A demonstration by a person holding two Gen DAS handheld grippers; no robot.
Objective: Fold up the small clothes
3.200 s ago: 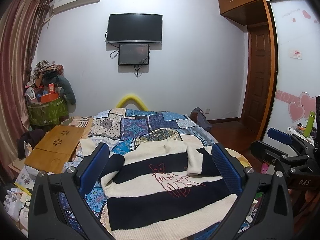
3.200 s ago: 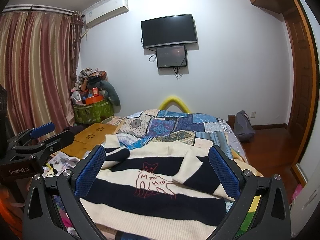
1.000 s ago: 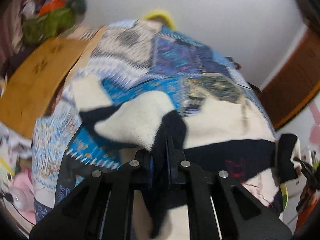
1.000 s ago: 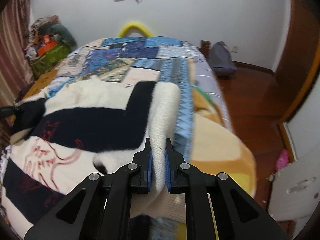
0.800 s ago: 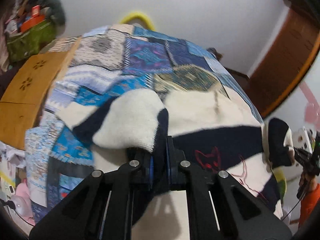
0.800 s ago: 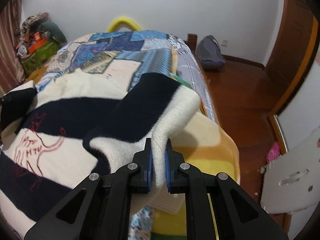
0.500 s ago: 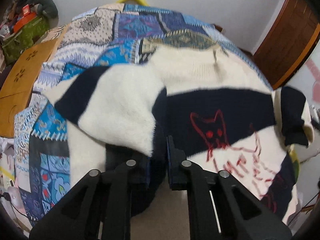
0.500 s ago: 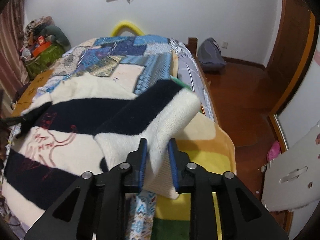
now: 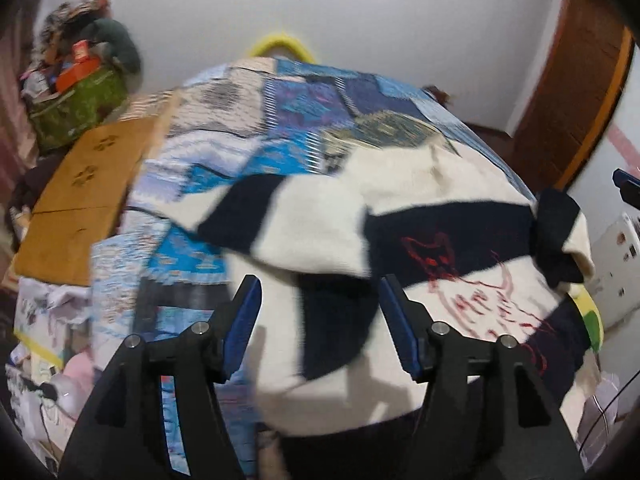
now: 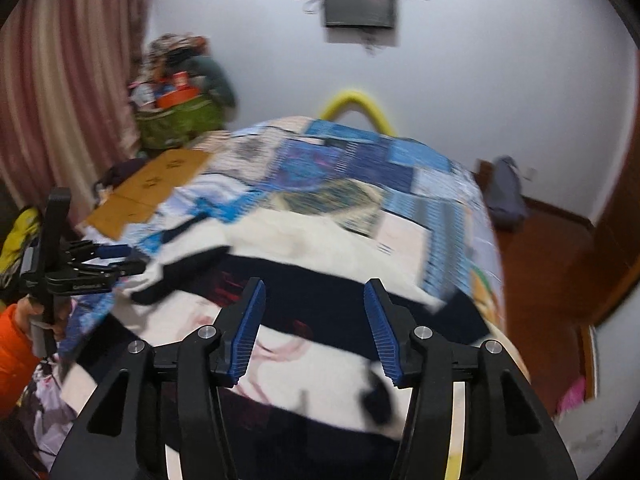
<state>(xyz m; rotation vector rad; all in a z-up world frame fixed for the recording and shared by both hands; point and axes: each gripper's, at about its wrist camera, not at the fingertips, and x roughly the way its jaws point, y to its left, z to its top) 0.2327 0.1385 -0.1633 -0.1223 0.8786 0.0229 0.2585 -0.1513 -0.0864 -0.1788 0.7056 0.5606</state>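
Moved since a second ago: both sleeves are out of the fingers; each was pinched between clenched fingers then, and now each lies folded in over the body of the sweater [image 9: 472, 248].
Landmark: the sweater, cream with navy stripes and a red cat drawing, spread on the bed [image 9: 320, 108] at the near end of its blue patchwork quilt.
Left gripper [image 9: 320, 300]: released, its jaws are opening; blue fingers [image 9: 244, 320] stand apart above the sweater's left part, with only the knit seen behind the gap, nothing pressed between them.
Left sleeve [image 9: 296, 220]: lies slanting across the sweater's left shoulder and chest, its cream end near the cat drawing, just beyond the left fingers.
Right gripper [image 10: 314, 308]: released too, jaws opening; fingers [image 10: 380, 332] apart over the sweater's right half, no cloth clamped.
Right sleeve [image 9: 556, 236]: folded inward on the sweater's right edge, a navy and cream lump in the left wrist view; in the right wrist view motion blur hides its outline.
Person: an orange sleeve [image 10: 12, 356] at the sweater's left side, the hand on the left gripper's handle.
Beside the sweater: a tan wooden board [image 9: 84, 196] to its left past the quilt's edge; a yellow arch [image 9: 282, 42] beyond its far end, at the wall.
Picture quality: both views are smeared by motion.
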